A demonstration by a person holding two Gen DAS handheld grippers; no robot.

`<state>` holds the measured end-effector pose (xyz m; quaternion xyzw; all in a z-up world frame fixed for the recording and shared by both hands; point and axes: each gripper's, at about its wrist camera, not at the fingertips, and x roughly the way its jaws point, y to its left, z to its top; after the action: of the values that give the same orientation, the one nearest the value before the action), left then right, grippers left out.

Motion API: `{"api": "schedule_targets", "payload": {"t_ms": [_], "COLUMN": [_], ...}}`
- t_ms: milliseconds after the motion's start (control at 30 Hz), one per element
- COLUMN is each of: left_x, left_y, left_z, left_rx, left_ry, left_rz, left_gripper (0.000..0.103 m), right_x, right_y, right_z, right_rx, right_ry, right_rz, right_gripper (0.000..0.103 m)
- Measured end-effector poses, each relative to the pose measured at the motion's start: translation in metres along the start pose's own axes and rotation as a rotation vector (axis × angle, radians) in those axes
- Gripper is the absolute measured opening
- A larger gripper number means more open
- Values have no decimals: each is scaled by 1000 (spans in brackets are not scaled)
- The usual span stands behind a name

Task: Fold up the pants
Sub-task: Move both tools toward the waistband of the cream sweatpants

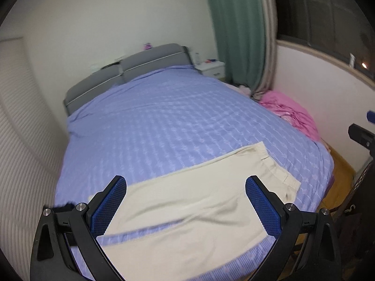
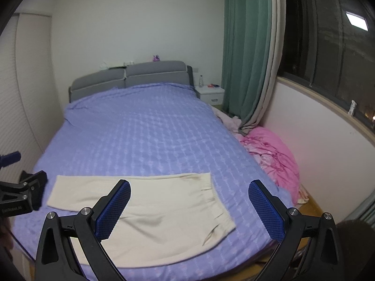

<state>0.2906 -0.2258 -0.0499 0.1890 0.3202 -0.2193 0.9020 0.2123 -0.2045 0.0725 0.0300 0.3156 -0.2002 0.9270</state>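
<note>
both tongs sit lowest in their views, nearest the camera, and each is spread wide with nothing between its blue pads: the left tongs [image 1: 186, 207] hang over the leg end of the pants, the right tongs [image 2: 189, 209] over the waist end. neither touches the cloth.

cream pants [image 2: 150, 201] lie flat on the near part of the bed [image 2: 140, 135], across its lilac checked cover, with the waistband to the right and the legs running left. in the left wrist view a strip of cover shows between two leg edges [image 1: 140, 230], so the legs seem to lie side by side or only partly one over the other; motion blur there makes this hard to settle.

by my reading the task is at its start or very early. the garment is spread out and smoothed, but no clear fold across its length shows. left to do: lay one leg squarely on the other if that is not done, then bring the leg ends over towards the waistband, perhaps twice.

a pink heap of bedding [image 2: 271, 154] lies at the far right, well apart from the pants.
</note>
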Motion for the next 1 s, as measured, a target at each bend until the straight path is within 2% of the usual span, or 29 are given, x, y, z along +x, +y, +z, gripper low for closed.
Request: {"api": "schedule_targets", "payload": {"t_ms": [200,333,433,500,567,600,633,700,800,900,1000], "left_x": [101,171,225,255,290,309,330,369,420,460,486], "left_y": [-20,-52,-76,-91,-105,-111,-118,-129,-143,-154,-160], "left_z": [38,50,54,54,52,50,47,40,28,16,6], "left_rx": [97,201,251,269,286,295,305,327,377,424,469], "left_ry": [-12,-62,-94,-105,-114,-111,-96,-47,21,72,113], "left_rz": [-103,-102,-166,-224,-281,-309,-332,-380,-421,-443,-465], "left_gripper": [103,103,103,100,98,97,93,87,79,73,68], "right_x": [83,146,198,234,272,295,317,351,398,445,483], "right_y": [-17,-29,-39,-47,-53,-57,-62,-70,-85,-99,-106], "right_z": [17,25,25,21,14,10,5,-4,-24,-46,-67], "right_rx": [-29,-58,-77,-77,-82,-83,-80,-67,-36,-2,15], "right_ry": [57,93,114,124,154,186,212,249,291,353,411], "right_rz": [-14,-35,-41,-15,6,13,28,53,78,108,140], "right_gripper": [102,101,101,101,94,86,79,71,67,59,55]}}
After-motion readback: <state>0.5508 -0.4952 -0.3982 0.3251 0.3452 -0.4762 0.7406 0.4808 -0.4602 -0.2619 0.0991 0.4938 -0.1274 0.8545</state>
